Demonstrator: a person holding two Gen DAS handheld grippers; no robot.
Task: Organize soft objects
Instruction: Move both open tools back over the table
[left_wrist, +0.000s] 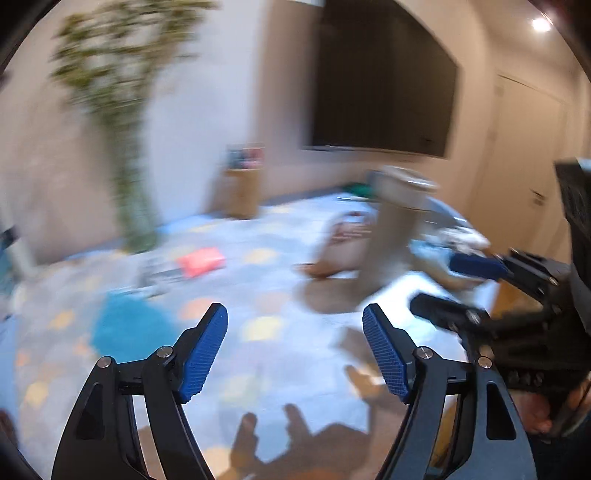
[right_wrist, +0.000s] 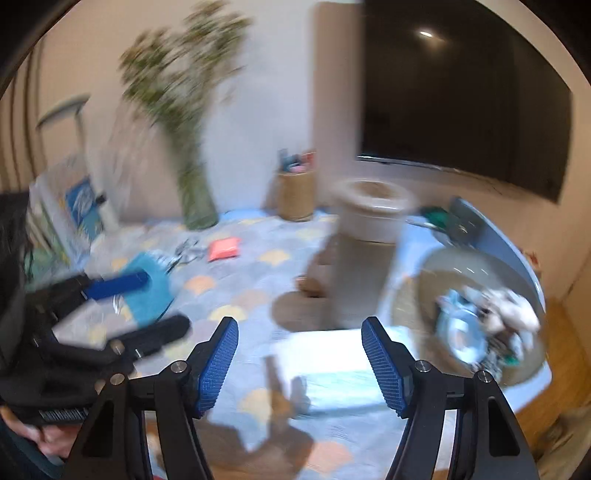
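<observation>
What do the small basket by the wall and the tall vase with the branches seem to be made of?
The basket looks like woven straw or wicker with a matte finish: it is tan with a rough, ribbed surface. The vase seems to be clear, greenish glass, since the stems show through its wall. Both views are blurred, so neither material is certain.

Left gripper (left_wrist: 295, 347) jaws apart, nothing between the blue pads. Below: patterned tablecloth (left_wrist: 258, 295), blurred. Pink packet (left_wrist: 201, 261) and teal cloth (left_wrist: 125, 325) lie left; tall grey container (left_wrist: 395, 229) right. Right gripper (left_wrist: 476, 288) at right edge, jaws apart.
</observation>
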